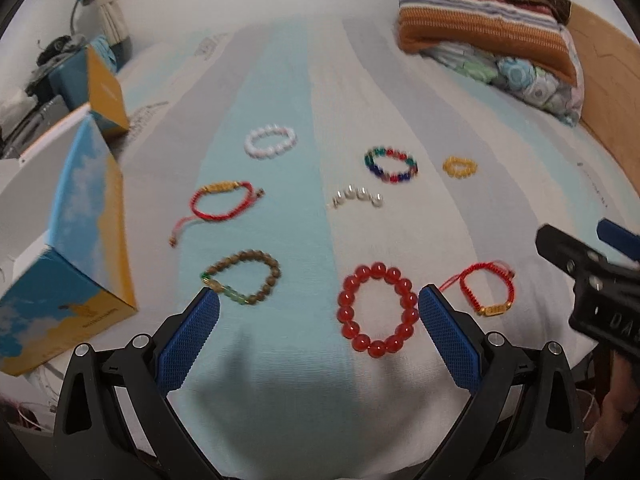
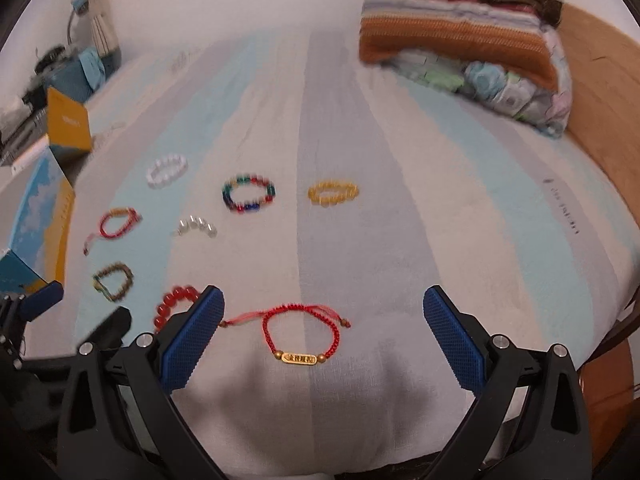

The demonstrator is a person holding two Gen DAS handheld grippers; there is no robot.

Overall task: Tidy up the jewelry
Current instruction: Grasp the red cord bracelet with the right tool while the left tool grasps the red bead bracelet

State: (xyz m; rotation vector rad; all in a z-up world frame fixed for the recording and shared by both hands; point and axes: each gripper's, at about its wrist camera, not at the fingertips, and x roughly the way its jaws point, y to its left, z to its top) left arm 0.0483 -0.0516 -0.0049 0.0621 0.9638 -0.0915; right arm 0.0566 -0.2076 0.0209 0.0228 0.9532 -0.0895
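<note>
Bracelets are laid well apart on the bed (image 2: 400, 200), probably for single picking; left gripper (image 1: 318, 300) and right gripper (image 2: 324, 300) are held wide, empty, over the red cord bracelet (image 2: 302, 332).

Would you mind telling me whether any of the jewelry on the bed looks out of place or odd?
Mostly neat: closed loops spread apart on the striped bedsheet. The silver bead piece stands out, lying as a short open arc rather than a ring. Blur hides whether it is broken.

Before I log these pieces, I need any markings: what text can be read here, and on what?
"DA": white letters on the right gripper body, cut off at the frame edge.
Gold plate on the red cord bracelet: raised characters, too small to read.
Blue and yellow box: print blurred.
Bedsheet: dark print, unreadable.
</note>
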